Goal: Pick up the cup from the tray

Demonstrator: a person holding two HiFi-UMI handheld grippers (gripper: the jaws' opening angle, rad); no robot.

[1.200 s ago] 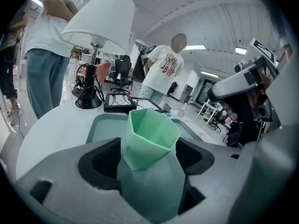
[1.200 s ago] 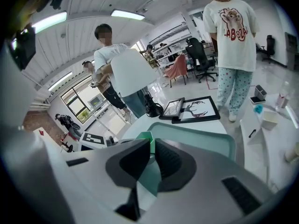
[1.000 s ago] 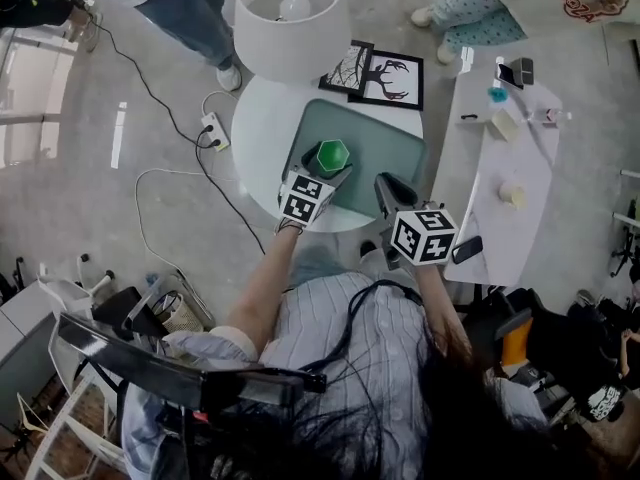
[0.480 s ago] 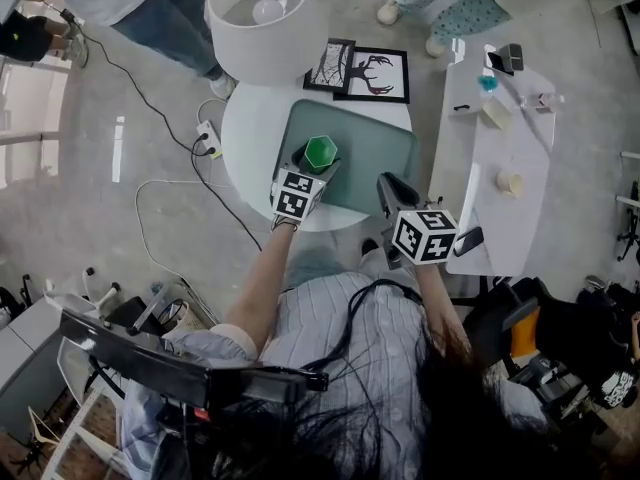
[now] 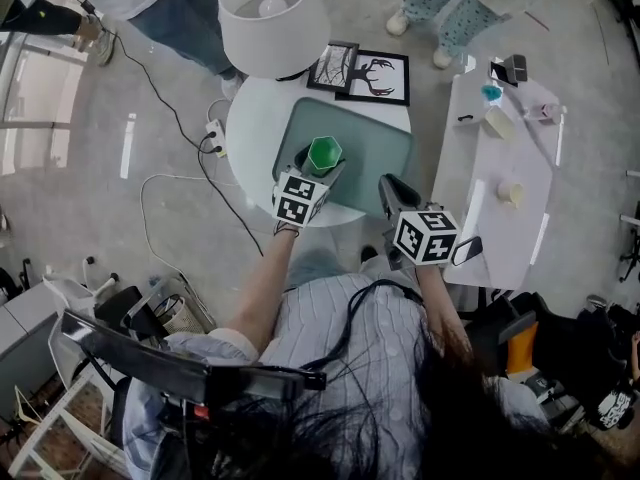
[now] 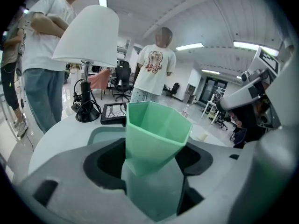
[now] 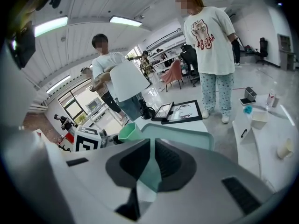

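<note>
A green faceted cup (image 5: 325,153) stands upright near the front left corner of the grey-green tray (image 5: 380,143). My left gripper (image 5: 320,168) reaches in from the near side with a jaw on each side of the cup. In the left gripper view the cup (image 6: 156,132) fills the gap between the dark pads, and the jaws are closing around it; I see no firm press. My right gripper (image 5: 392,190) hovers over the tray's front right edge, shut and empty. From the right gripper view the cup (image 7: 128,133) shows at the left, past the tray (image 7: 187,133).
The tray lies on a round white table (image 5: 255,133) with a white-shaded lamp (image 5: 272,13) and two framed pictures (image 5: 368,71) at the back. A long white table (image 5: 500,178) with small items stands to the right. A power strip (image 5: 213,134) and cables lie on the floor; people stand beyond.
The head view has shifted a little. The left gripper stays around the cup and the right gripper holds its place over the tray's front edge.
</note>
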